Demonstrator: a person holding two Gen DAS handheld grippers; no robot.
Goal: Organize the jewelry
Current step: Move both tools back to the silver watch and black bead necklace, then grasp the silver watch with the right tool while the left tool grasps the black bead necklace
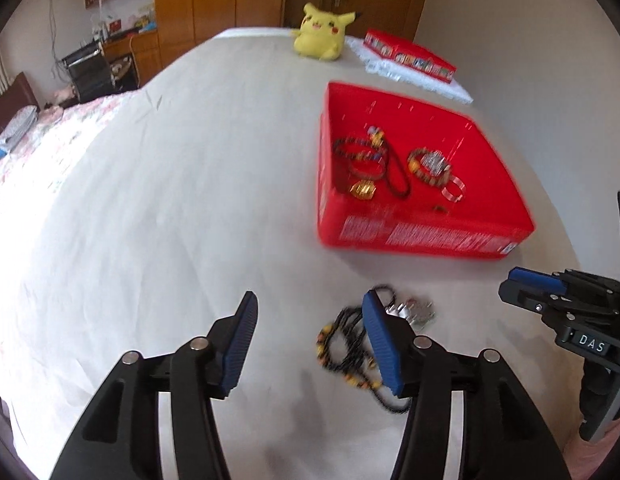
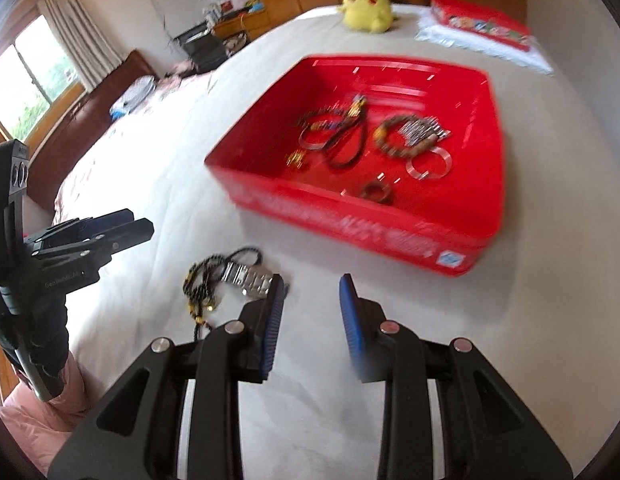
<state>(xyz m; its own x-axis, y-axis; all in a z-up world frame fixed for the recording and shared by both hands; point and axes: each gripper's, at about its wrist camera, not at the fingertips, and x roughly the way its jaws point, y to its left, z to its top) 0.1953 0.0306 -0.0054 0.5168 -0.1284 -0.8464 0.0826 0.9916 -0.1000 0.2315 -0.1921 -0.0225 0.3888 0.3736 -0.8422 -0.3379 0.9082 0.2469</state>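
Observation:
A red box [image 1: 422,236] [image 2: 350,216] sits on the white bed sheet and holds several bracelets, bead strings and rings [image 1: 390,164] [image 2: 370,140]. In front of it on the sheet lie a black bead necklace with yellow beads [image 1: 342,344] [image 2: 202,284] and a silver metal watch [image 1: 414,310] [image 2: 250,278]. My left gripper [image 1: 310,312] is open and empty, its right finger just over the necklace and watch. My right gripper [image 2: 312,292] is open and empty, the watch beside its left finger. Each gripper shows in the other's view [image 1: 526,284] [image 2: 126,228].
A yellow plush toy [image 1: 320,34] [image 2: 368,6] sits at the far end of the bed. A flat red box on a white cloth [image 1: 410,56] [image 2: 480,22] lies at the far right. A floral quilt [image 1: 38,148] covers the left side. Desk and wardrobe stand behind.

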